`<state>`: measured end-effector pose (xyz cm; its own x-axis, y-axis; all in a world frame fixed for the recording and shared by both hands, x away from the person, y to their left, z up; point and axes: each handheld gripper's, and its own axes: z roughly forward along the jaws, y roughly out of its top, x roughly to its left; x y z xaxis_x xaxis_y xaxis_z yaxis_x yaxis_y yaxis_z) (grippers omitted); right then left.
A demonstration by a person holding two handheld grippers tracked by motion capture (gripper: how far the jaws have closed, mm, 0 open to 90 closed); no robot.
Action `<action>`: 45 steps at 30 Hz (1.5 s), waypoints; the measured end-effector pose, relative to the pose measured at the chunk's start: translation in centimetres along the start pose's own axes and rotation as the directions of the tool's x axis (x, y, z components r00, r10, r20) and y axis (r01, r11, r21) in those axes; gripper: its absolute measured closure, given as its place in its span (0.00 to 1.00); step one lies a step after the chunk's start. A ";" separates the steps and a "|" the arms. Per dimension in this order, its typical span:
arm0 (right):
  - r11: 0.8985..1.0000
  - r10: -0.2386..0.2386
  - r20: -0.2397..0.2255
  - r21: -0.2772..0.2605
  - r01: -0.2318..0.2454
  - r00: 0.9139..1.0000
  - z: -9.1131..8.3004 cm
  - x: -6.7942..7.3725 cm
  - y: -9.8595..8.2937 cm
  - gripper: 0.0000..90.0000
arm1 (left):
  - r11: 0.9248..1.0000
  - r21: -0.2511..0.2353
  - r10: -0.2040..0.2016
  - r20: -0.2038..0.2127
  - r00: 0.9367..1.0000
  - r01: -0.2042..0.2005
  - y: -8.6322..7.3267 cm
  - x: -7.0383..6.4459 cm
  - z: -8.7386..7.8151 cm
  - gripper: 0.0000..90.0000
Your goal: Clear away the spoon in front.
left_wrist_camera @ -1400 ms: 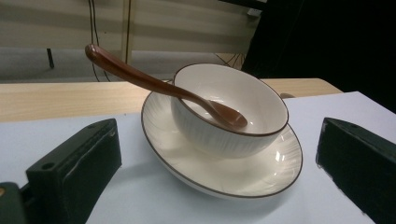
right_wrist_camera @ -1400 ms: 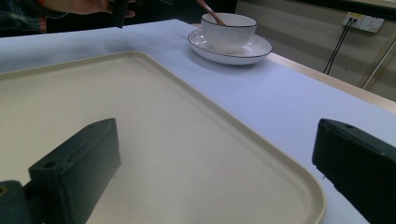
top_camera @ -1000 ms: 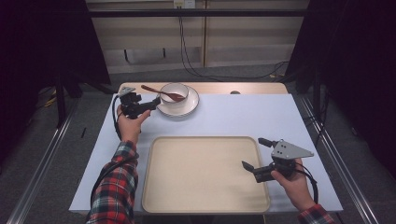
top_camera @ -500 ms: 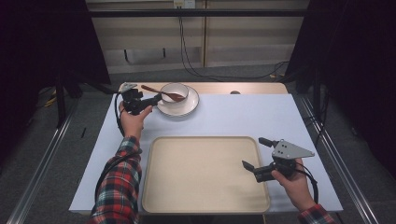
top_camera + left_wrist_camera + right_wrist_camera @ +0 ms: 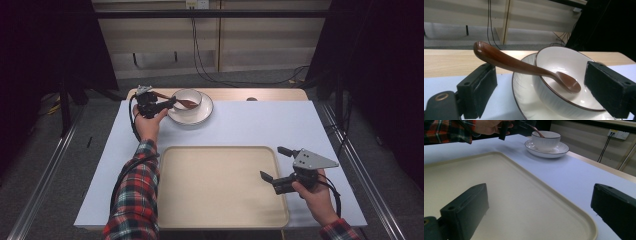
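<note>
A tabletop (image 5: 240, 125) spans the middle of the high view. A tray (image 5: 220, 185) lies at lower centre. In the upper left of the tabletop a bowl (image 5: 187, 100) stands on a plate (image 5: 202, 114), with a spoon (image 5: 172, 99) resting in the bowl, handle toward the left. The left tool (image 5: 167, 104) is just left of the plate; the right tool (image 5: 272, 164) is over the tray's right edge

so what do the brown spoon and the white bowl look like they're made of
The brown spoon looks like lacquered wood or glossy plastic: smooth, with bright highlights on its handle. The white bowl with a dark rim looks like glazed ceramic: shiny inside, faintly ribbed outside.
</note>
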<state>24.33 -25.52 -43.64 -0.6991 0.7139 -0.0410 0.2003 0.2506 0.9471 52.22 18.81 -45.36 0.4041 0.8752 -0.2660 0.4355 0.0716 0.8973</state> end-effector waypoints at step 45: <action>1.000 -0.006 0.002 -0.004 0.006 1.000 0.0 -0.1 0.0 0.01 | 0.980 -0.084 -0.176 0.028 0.984 0.178 -0.9 0.9 2.7 0.59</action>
<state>24.41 -25.65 -43.65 -0.6992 0.7134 -0.0472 0.1936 0.2524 0.9481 54.33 18.27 -47.37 0.3432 0.8351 -0.4299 0.4315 0.2664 0.8619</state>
